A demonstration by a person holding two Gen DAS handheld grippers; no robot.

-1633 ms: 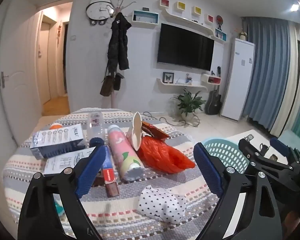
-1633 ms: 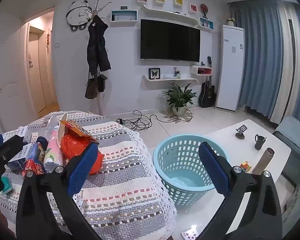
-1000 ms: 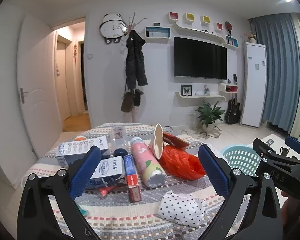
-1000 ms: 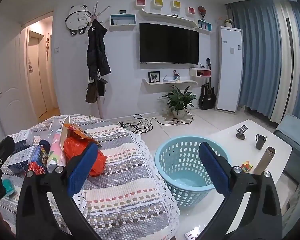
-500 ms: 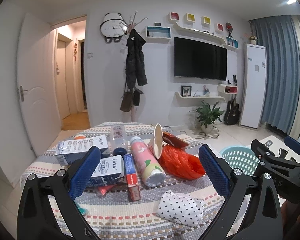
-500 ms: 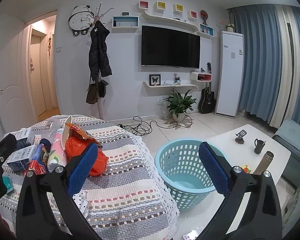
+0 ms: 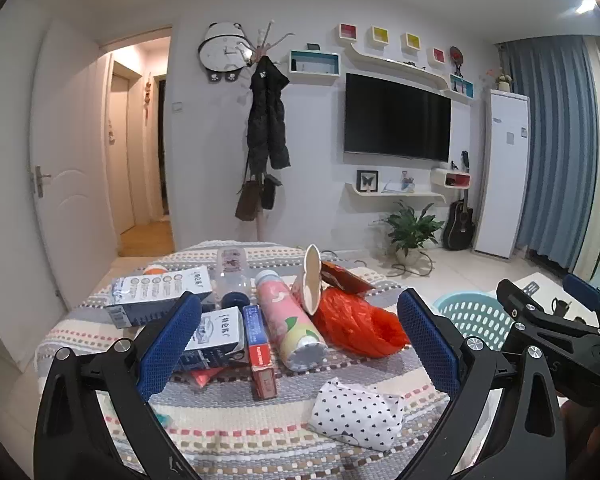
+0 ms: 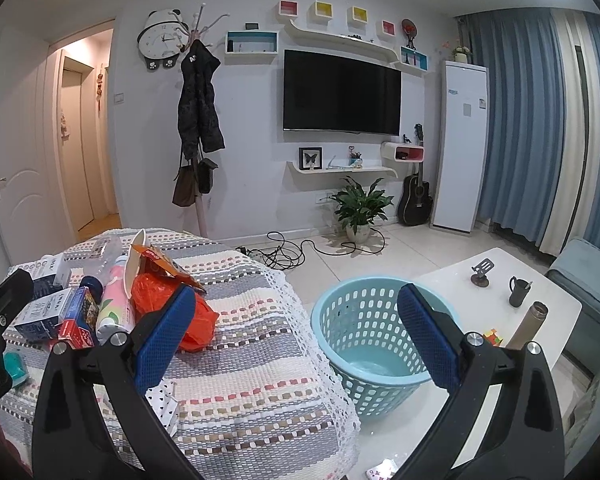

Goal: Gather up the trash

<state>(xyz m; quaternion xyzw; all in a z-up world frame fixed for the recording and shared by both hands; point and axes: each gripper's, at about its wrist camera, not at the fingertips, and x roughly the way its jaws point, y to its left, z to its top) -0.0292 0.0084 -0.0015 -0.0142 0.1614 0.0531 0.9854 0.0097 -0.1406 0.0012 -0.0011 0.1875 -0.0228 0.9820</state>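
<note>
Trash lies on a round table with a striped cloth (image 7: 260, 436): a pink can (image 7: 292, 324) on its side, an orange plastic bag (image 7: 356, 324), a red box (image 7: 260, 352), blue-white cartons (image 7: 160, 292), a clear bottle (image 7: 232, 272) and a white polka-dot bag (image 7: 356, 412). My left gripper (image 7: 296, 344) is open and empty above the table's near edge. My right gripper (image 8: 296, 340) is open and empty, to the right of the pile. A light blue basket (image 8: 372, 340) stands on the floor beside the table; only a little of it shows in the left wrist view (image 7: 472, 316).
A white low table (image 8: 500, 292) with a cup, a flask and a cube stands right of the basket. Cables (image 8: 292, 252) lie on the floor near a potted plant (image 8: 360, 208). A coat rack (image 8: 198, 128) stands behind the table.
The left gripper has pulled back and risen a little, so the pile looks farther off. The right gripper has barely moved. Both stay open.
</note>
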